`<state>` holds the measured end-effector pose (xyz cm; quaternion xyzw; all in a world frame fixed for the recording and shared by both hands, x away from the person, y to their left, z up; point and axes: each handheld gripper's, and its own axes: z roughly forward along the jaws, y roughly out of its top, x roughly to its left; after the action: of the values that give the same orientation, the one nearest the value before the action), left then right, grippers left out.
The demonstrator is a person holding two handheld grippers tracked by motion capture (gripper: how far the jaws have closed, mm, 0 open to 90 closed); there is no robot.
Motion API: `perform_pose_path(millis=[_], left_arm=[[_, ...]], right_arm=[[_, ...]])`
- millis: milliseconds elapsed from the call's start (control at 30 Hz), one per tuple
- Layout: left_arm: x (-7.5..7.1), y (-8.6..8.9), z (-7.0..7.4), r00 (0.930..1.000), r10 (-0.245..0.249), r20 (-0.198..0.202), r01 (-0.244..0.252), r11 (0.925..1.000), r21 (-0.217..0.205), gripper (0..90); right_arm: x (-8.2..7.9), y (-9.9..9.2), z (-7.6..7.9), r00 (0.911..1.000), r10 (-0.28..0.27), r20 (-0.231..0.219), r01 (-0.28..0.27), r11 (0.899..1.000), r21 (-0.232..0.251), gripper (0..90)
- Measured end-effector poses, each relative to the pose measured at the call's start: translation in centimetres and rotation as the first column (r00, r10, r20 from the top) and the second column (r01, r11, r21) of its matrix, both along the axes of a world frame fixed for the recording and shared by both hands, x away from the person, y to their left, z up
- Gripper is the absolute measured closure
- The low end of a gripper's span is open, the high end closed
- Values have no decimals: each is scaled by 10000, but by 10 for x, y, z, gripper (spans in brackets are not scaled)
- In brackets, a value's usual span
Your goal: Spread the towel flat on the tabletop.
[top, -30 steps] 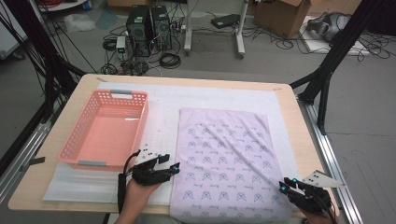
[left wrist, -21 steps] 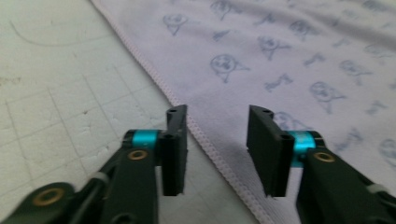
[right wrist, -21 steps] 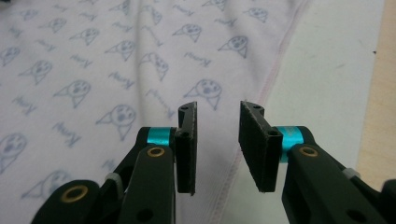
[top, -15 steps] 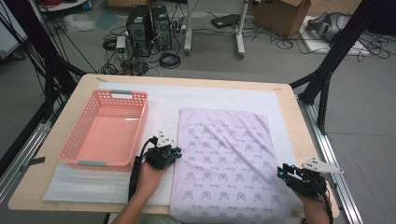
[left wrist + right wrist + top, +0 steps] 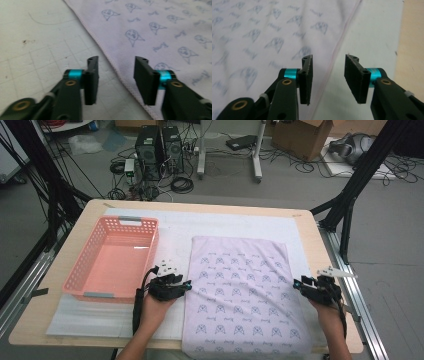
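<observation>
Lilac printed cloth (image 5: 240,295) lies flat on the surface (image 5: 320,237), judged light, limp and prone to sagging. Left tool (image 5: 116,75) and right tool (image 5: 329,75) straddle its side hems, jaws just opening, gripping nothing; the hems look the best hold.

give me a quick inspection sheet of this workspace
surface: wooden table covered by a white mat.
job's things: lilac patterned cloth lying flat on the mat, its near edge at the table's front.
clutter: empty pink basket left of the cloth.
grippers: left tongs open, straddling the cloth's left hem, having just been opening; right tongs open over the right hem, also just opening; nothing gripped.
cables: a black cable trails from the left tongs along the forearm.
surroundings: computer towers, floor cables, cardboard box behind the table.
</observation>
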<state>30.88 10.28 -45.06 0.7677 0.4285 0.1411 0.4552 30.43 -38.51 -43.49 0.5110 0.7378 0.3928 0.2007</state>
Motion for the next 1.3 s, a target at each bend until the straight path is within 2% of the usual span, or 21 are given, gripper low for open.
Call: perform_pose_path(millis=[67, 133, 233, 400, 467, 500, 533, 567, 633, 667, 733, 767, 800, 867, 900, 967, 1033, 1100, 1167, 1200, 1300], left_arm=[[1, 2, 0, 9999, -49, 98, 52, 9994, -332, 457], [3, 3, 0, 9999, -69, 155, 78, 9982, -586, 441], [6, 4, 1, 9995, -236, 223, 250, 9977, -638, 419], [6, 2, 1, 9991, -319, 296, 340, 9967, -736, 397], [7, 1, 1, 9994, -268, 212, 283, 9969, -735, 397], [7, 2, 1, 9995, -221, 203, 235, 9970, -744, 396], [7, 2, 1, 9996, -182, 201, 197, 9969, -756, 396], [7, 2, 1, 9997, -145, 186, 159, 9969, -765, 396], [7, 2, 1, 9999, -91, 139, 100, 9975, -696, 394], [6, 1, 1, 9999, -87, 98, 94, 9977, -672, 392], [6, 1, 1, 9998, -117, 130, 124, 9981, -605, 389], [5, 1, 2, 9998, -125, 165, 135, 9980, -611, 389], [5, 1, 2, 9997, -161, 189, 172, 9978, -633, 388], [5, 0, 2, 9996, -185, 229, 201, 9973, -708, 387], [5, 0, 2, 9993, -251, 267, 269, 9972, -701, 385], [4, 0, 2, 9990, -321, 321, 344, 9966, -746, 384], [4, 0, 3, 9985, -393, 383, 422, 9961, -776, 379], [3, 1, 3, 9977, -476, 486, 515, 9951, -840, 374], [3, 1, 4, 9971, -525, 544, 576, 9937, -965, 370], [3, 1, 4, 9966, -569, 604, 628, 9930, -1001, 368], [2, 0, 5, 9942, -775, 747, 859, 9895, -1165, 351]], right_arm=[[24, 2, -1, 9999, -106, -81, 104, 9996, -244, 524], [44, 6, -1, 9998, -153, -106, 149, 9991, -396, 520], [69, 13, -2, 9994, -249, -254, 234, 9981, -568, 518], [103, 23, -10, 9956, -699, -616, 673, 9968, -427, 526], [110, 25, -13, 9940, -1002, -437, 981, 9940, -480, 611], [113, 25, -13, 9927, -1131, -409, 1105, 9920, -605, 688], [115, 25, -13, 9923, -1215, -232, 1192, 9893, -839, 791], [116, 25, -13, 9918, -1280, -60, 1265, 9856, -1122, 856], [120, 23, -14, 9856, -1692, 60, 1685, 9764, -1349, 862], [121, 23, -14, 9812, -1924, 124, 1923, 9714, -1395, 841], [121, 21, -15, 9678, -2502, 271, 2515, 9573, -1428, 669], [120, 18, -15, 9609, -2754, 281, 2766, 9510, -1379, 624], [119, 15, -13, 9558, -2932, 224, 2936, 9472, -1292, 616], [114, 11, -8, 9541, -2966, 422, 2994, 9486, -1022, 631], [111, 10, -5, 9563, -2869, 569, 2914, 9512, -1019, 633], [104, 6, 2, 9631, -2602, 691, 2645, 9623, -633, 635], [98, 5, 6, 9798, -1946, 468, 1961, 9801, -299, 639], [90, 10, 7, 9904, -1348, 304, 1360, 9899, -402, 633], [80, 14, 8, 9960, -863, 225, 873, 9951, -462, 612], [73, 15, 8, 9979, -617, 216, 625, 9975, -345, 595], [50, 19, 9, 9996, -114, 277, 122, 9995, -282, 537]])
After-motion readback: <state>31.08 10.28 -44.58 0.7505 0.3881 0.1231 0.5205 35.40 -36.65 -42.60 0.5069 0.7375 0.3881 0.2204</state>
